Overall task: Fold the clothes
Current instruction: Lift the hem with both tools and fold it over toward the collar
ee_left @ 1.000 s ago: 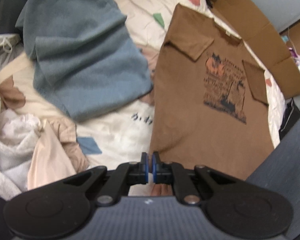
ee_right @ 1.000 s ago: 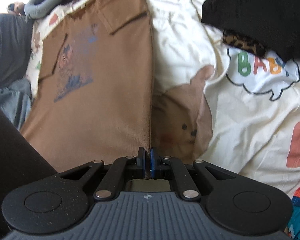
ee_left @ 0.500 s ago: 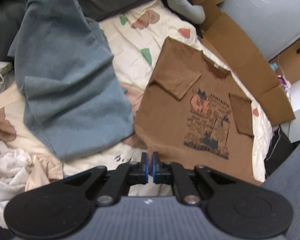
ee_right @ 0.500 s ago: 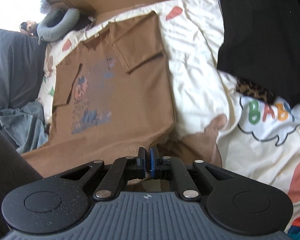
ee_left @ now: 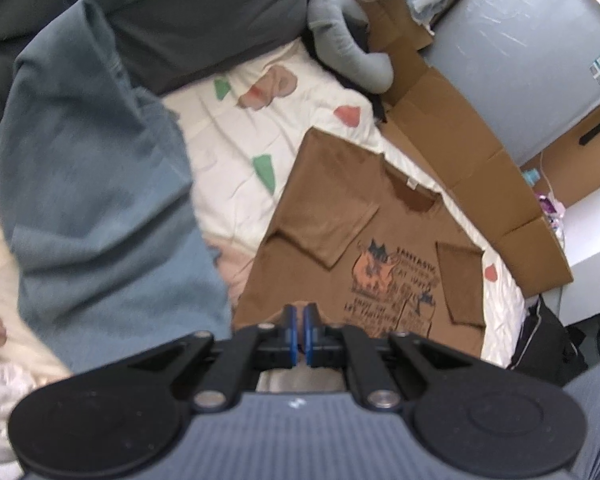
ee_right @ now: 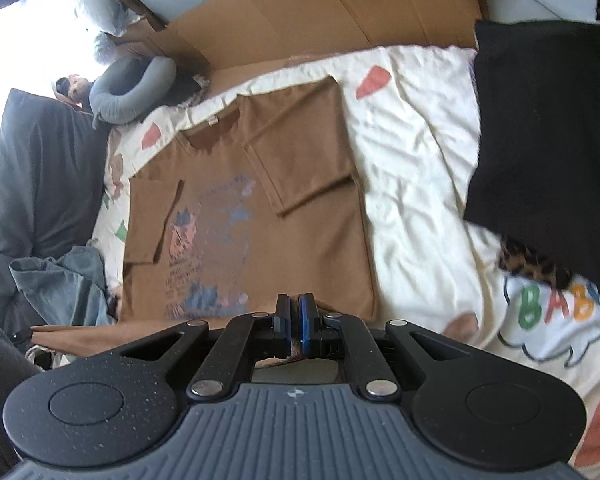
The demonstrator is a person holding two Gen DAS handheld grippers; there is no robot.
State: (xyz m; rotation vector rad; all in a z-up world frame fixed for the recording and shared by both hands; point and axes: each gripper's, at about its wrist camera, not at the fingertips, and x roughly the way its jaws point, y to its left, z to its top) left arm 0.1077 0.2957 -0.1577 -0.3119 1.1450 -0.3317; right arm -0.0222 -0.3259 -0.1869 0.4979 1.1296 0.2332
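**Shirt hem held at both bottom corners**

Shirt, brown (ee_left: pixel 320 248), short-sleeved, printed front up, lying on a cream patterned bedsheet (ee_left: pixel 236 152); both sleeves folded inward over the chest. Left gripper (ee_left: pixel 300 320): jaws pressed together, pinching the shirt's hem at one bottom corner. Right gripper (ee_right: pixel 296 316): jaws likewise closed on the hem at the other corner, brown cloth visible between the pads. Hem edge lifted off the sheet toward both cameras. Blue-grey garment (ee_left: pixel 96 200) beside the shirt on the left gripper's side. Black garment (ee_right: pixel 548 152) well apart from the shirt on the right gripper's side. Flattened cardboard (ee_right: pixel 340 12) just beyond the shirt's collar. Grey neck pillow (ee_right: pixel 132 88) near the collar corner.
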